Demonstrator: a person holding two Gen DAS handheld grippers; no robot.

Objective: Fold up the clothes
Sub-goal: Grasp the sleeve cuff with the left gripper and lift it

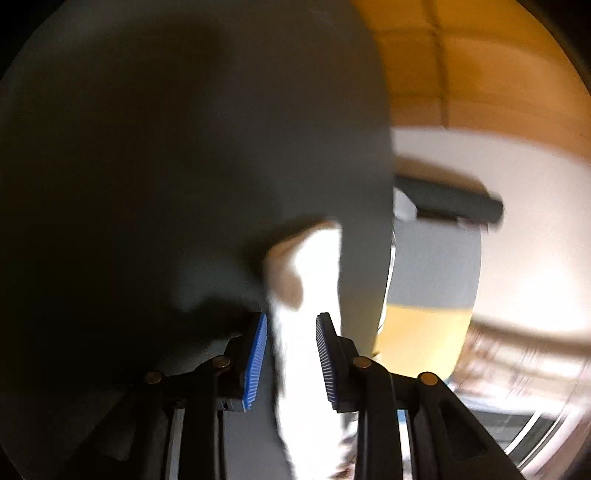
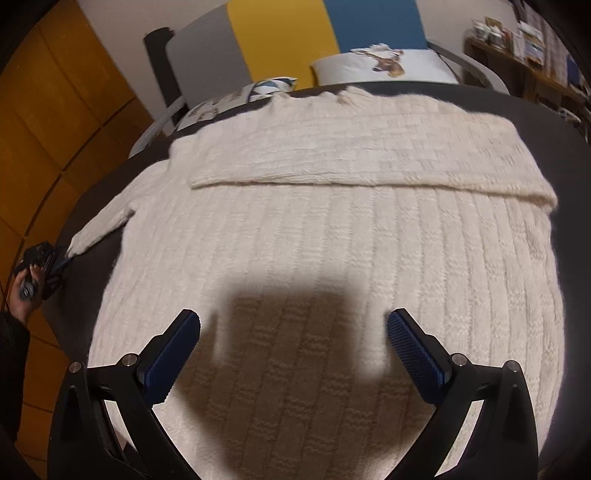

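Right claw [image 2: 293, 350] hovers with jaws spread wide, tilted down over the cream ribbed knit sweater [image 2: 332, 240] lying flat on the dark round table [image 2: 88, 280]. Left claw [image 2: 61, 260], hand-held at the table's edge, meets the sleeve's cuff [image 2: 79, 243]; its jaws stand parted around white fabric.

orange wood panelling [image 2: 55, 110]; grey-yellow-blue headboard [image 2: 280, 33]; cluttered shelf [image 2: 524, 44]

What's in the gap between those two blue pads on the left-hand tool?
A strip of the white sweater's sleeve runs between the left gripper pads, which do not press it. The left wrist view shows this, though blurred.
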